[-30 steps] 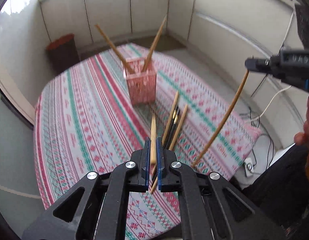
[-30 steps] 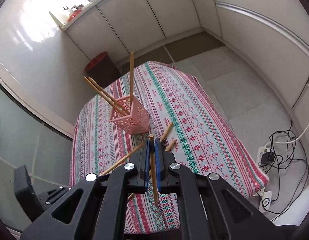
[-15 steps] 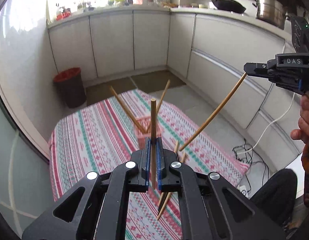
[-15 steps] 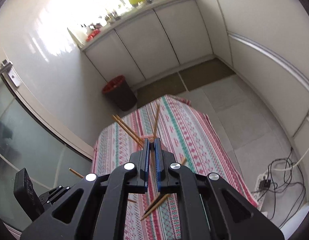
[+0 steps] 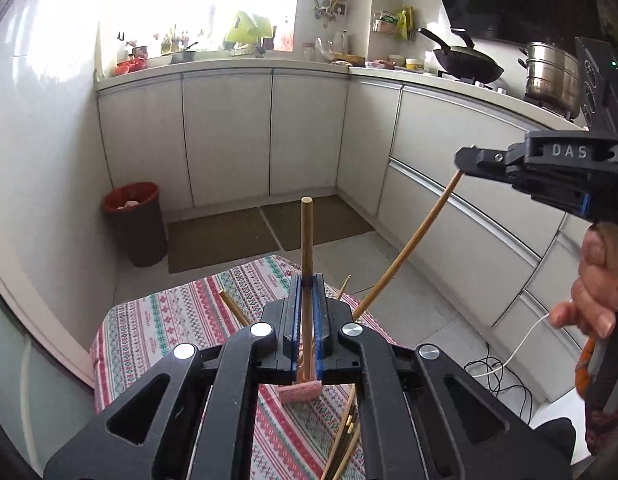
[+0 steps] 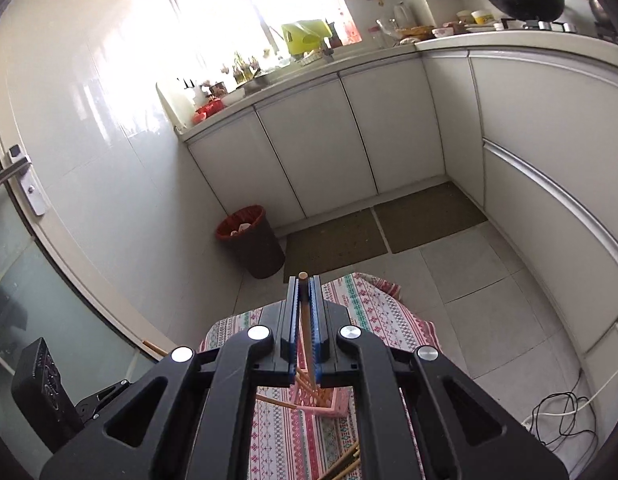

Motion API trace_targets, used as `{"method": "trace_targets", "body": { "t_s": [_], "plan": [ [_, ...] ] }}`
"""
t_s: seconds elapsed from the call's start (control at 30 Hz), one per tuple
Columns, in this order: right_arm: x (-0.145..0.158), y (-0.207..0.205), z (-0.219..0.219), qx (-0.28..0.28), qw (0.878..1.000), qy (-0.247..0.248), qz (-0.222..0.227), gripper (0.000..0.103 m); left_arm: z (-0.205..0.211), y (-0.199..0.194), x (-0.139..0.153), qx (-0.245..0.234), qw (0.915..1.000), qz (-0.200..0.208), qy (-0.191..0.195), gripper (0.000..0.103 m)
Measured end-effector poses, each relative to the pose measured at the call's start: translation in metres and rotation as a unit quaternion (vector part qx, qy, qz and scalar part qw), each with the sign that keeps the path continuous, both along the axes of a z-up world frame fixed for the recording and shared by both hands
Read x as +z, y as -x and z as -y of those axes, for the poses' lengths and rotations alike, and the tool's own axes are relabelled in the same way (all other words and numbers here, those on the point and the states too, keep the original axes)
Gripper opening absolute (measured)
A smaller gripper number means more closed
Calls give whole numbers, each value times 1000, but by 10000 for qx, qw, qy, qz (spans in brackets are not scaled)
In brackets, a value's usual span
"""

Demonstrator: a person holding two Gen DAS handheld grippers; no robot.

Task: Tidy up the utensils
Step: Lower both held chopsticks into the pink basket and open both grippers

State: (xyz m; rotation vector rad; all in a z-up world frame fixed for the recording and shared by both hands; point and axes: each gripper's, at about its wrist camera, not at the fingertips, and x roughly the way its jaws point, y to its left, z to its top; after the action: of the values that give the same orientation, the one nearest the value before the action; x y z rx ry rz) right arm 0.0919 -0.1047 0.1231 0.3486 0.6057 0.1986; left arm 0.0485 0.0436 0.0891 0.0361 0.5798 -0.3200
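Observation:
My left gripper is shut on a wooden chopstick that stands upright between its jaws, high above the table. My right gripper is shut on another wooden chopstick; in the left wrist view the right gripper holds that stick slanting down toward the table. The pink basket sits on the patterned tablecloth, mostly hidden behind my left gripper, with chopsticks leaning out of it. It also shows in the right wrist view. Several loose chopsticks lie on the cloth near the basket.
White kitchen cabinets run along the back and right. A red-lined bin stands on the floor at the left. Cables and a power strip lie on the floor right of the table. A door handle is at the left.
Both grippers have risen and tilted upward with their chopsticks; the table and basket have dropped low in both views and the counters have come into sight.

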Motion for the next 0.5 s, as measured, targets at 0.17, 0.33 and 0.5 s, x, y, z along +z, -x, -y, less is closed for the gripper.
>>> {"method": "trace_targets", "body": {
  "t_s": [0.17,0.33,0.5],
  "plan": [
    [-26,-19,-17,41,9998,192,-45,5,1,-26,-34,28,9998,-114,129,6],
    [-41,-29,-26,124,9995,189,-199,5,-14,-34,-40,222,9992,-213,266,20],
    [-50,-37,-35,170,9990,291,-307,5,-38,-25,-16,586,9969,15,526,34]
  ]
}}
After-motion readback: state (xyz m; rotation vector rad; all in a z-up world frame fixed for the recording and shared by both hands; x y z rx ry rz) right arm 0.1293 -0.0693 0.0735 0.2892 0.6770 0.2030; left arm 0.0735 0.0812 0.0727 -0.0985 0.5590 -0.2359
